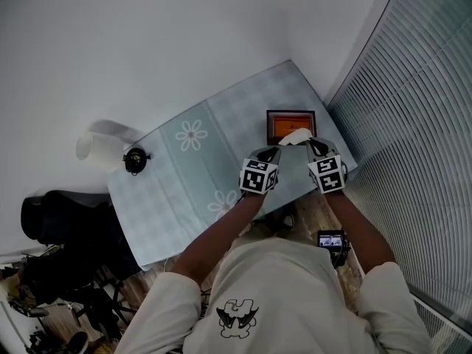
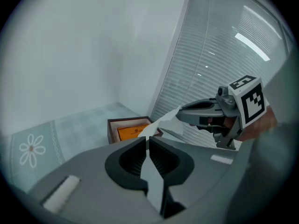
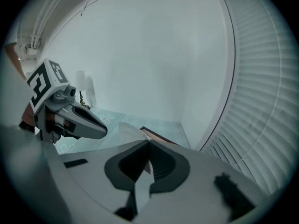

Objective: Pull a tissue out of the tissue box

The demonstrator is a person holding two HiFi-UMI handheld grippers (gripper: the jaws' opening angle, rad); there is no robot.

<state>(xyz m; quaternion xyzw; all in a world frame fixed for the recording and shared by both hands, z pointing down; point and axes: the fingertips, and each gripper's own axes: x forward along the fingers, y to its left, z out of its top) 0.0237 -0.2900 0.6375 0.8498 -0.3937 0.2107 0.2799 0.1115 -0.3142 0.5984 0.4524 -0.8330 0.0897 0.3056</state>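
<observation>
A dark brown tissue box (image 1: 290, 125) with an orange inside stands near the table's right end. A white tissue (image 1: 296, 136) rises from it, stretched between both grippers. My left gripper (image 1: 272, 153) is shut on the tissue's left part. My right gripper (image 1: 316, 146) is shut on its right part. In the left gripper view the tissue (image 2: 162, 122) runs through the shut left gripper (image 2: 147, 142), above the box (image 2: 129, 129). The right gripper (image 2: 183, 114) pinches its far corner. In the right gripper view the tissue (image 3: 122, 132) passes through the shut right gripper (image 3: 149, 146).
The table (image 1: 177, 183) has a pale checked cloth with flower prints. A small black object (image 1: 135, 159) and a white roll (image 1: 99, 145) sit at its left corner. Window blinds (image 1: 413, 124) run along the right. Dark bags (image 1: 63, 223) lie on the floor at left.
</observation>
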